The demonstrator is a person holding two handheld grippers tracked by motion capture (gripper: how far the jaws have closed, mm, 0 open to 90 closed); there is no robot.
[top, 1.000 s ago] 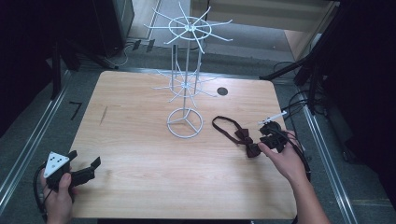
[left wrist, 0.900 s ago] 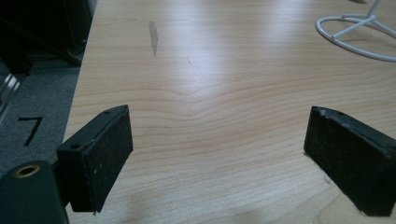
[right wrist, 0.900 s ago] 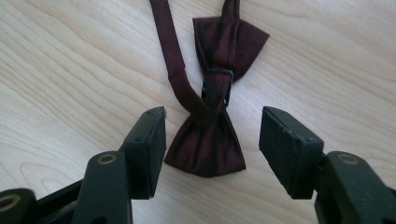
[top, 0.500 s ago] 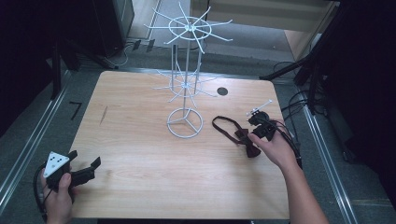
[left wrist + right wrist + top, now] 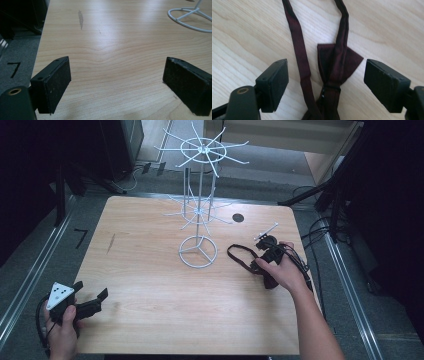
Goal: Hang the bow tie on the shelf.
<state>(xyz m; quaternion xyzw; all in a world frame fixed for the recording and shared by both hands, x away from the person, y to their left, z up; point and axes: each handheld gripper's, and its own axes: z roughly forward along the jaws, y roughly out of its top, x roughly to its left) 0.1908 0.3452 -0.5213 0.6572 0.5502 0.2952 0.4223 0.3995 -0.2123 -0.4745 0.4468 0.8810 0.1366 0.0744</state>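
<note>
A dark maroon bow tie (image 5: 337, 67) with a thin strap loop (image 5: 239, 253) lies on the wooden table (image 5: 150, 270), right of the white wire rack. My right gripper (image 5: 325, 75) hovers just over it, open, its jaws on either side of the bow's knot and one strap. In the high view the right gripper (image 5: 267, 251) sits over the tie under the person's hand. My left gripper (image 5: 90, 301) rests near the table's front left corner, open, and the left gripper view shows bare wood between the jaws of the left gripper (image 5: 116, 75).
A tall white wire rack (image 5: 199, 210) with spoke arms stands on a ring base (image 5: 198, 252) at the table's middle back. A round hole (image 5: 238, 218) sits in the tabletop behind the tie. Cables (image 5: 320, 227) trail off the right edge.
My right gripper has moved left and forward from the table's right edge onto the bow tie. The left gripper has stayed put.
</note>
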